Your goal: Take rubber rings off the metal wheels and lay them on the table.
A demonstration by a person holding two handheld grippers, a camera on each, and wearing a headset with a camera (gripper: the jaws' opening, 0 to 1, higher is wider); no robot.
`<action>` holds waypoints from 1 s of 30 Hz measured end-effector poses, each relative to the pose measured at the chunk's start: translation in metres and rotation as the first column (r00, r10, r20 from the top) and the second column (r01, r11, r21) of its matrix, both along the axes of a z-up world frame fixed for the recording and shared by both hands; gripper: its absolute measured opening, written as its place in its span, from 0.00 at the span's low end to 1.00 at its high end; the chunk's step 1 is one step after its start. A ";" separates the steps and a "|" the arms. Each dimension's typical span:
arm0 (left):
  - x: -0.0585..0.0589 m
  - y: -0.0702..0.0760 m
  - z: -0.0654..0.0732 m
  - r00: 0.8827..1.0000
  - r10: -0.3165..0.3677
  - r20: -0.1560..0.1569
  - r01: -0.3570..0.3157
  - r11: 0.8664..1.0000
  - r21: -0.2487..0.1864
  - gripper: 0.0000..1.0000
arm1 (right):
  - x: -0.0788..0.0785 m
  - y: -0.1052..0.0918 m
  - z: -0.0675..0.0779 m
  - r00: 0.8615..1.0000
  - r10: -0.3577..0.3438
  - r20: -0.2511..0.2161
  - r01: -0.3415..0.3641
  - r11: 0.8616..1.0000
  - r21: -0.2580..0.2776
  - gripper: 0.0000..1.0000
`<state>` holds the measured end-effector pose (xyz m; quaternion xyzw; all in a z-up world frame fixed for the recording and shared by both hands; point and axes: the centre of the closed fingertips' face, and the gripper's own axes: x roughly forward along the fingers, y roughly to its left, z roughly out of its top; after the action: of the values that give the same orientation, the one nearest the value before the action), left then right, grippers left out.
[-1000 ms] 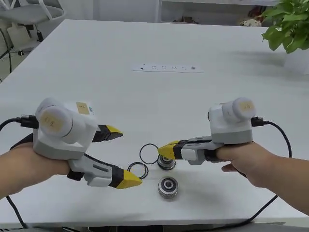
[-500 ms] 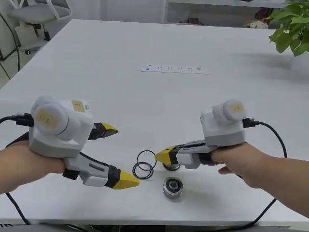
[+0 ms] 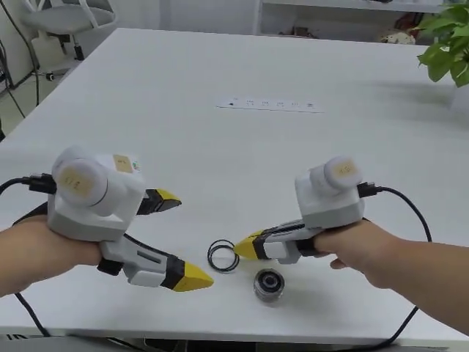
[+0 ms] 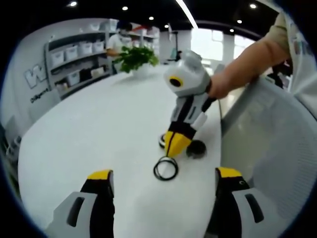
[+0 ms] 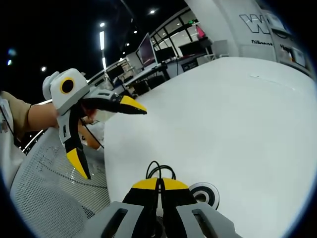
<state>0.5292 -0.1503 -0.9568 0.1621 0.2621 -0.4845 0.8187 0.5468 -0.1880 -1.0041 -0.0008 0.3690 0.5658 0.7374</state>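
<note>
Right hand-held gripper (image 3: 240,250) is held pinched closed just beside the rubber rings (image 3: 222,257) laid on the surface (image 3: 242,154) near a metal wheel (image 3: 270,283); left hand-held gripper (image 3: 192,238) is spread wide apart

up on the head, looks forward and down over the white table (image 3: 190,139), fairly close. low on the left gripper (image 3: 187,238), faces across the tabletop straight at the right gripper (image 4: 176,145). from the right gripper, stares back the other way. shares the rubber rings (image 3: 222,256) and a metal wheel (image 3: 269,284) across all three.
</note>
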 end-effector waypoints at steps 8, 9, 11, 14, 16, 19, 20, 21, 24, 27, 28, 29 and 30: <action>-0.001 0.002 -0.002 1.000 0.002 -0.009 -0.002 1.000 0.006 0.84 | 0.003 -0.002 -0.004 0.999 0.003 0.042 -0.002 0.999 -0.036 0.02; -0.001 0.002 -0.002 1.000 0.001 -0.009 -0.001 1.000 0.008 0.84 | 0.003 -0.002 -0.004 0.999 0.001 0.042 0.001 0.999 -0.036 0.03; 0.000 0.002 -0.003 1.000 -0.001 -0.011 0.001 1.000 0.010 0.84 | 0.004 -0.003 -0.003 0.999 0.001 0.049 0.001 0.999 -0.037 0.04; 0.000 0.001 -0.002 1.000 -0.001 -0.012 0.001 1.000 0.010 0.84 | 0.004 -0.004 -0.002 0.998 0.007 0.067 -0.004 0.999 -0.041 0.06; 0.001 0.001 -0.002 1.000 -0.002 -0.011 0.002 1.000 0.010 0.84 | 0.004 -0.004 0.000 0.997 0.006 0.071 -0.003 0.999 -0.036 0.08; 0.002 0.000 -0.001 1.000 -0.005 -0.011 0.005 1.000 0.010 0.84 | 0.005 -0.005 0.006 0.997 -0.004 0.078 0.005 1.000 -0.013 0.10; 0.003 0.000 -0.001 1.000 -0.006 -0.011 0.006 1.000 0.010 0.84 | 0.006 -0.005 0.008 0.997 -0.008 0.082 0.008 1.000 -0.007 0.10; 0.003 0.000 -0.001 1.000 -0.007 -0.011 0.007 1.000 0.010 0.84 | 0.008 -0.006 0.010 0.996 -0.015 0.086 0.015 1.000 -0.001 0.11; 0.003 -0.001 -0.001 1.000 -0.006 -0.016 0.006 1.000 0.009 0.83 | 0.012 -0.008 0.014 0.995 -0.029 0.093 0.028 1.000 0.015 0.12; 0.003 -0.003 -0.001 1.000 -0.002 -0.022 0.002 1.000 0.003 0.82 | 0.015 -0.011 0.018 0.994 -0.041 0.101 0.038 0.999 0.029 0.14; 0.004 -0.003 -0.001 1.000 -0.002 -0.024 0.002 1.000 0.003 0.82 | 0.016 -0.012 0.021 0.993 -0.048 0.104 0.044 0.998 0.036 0.14; 0.004 -0.004 -0.002 1.000 -0.002 -0.025 0.003 1.000 0.003 0.82 | 0.017 -0.013 0.022 0.993 -0.052 0.107 0.048 0.998 0.040 0.15; 0.004 -0.004 -0.002 1.000 -0.003 -0.026 0.003 1.000 0.003 0.82 | 0.019 -0.014 0.025 0.992 -0.058 0.111 0.054 0.997 0.046 0.15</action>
<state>0.5334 -0.1542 -0.9585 0.1573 0.2733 -0.4873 0.8143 0.5653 -0.2024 -0.9795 -0.0064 0.3145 0.5517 0.7724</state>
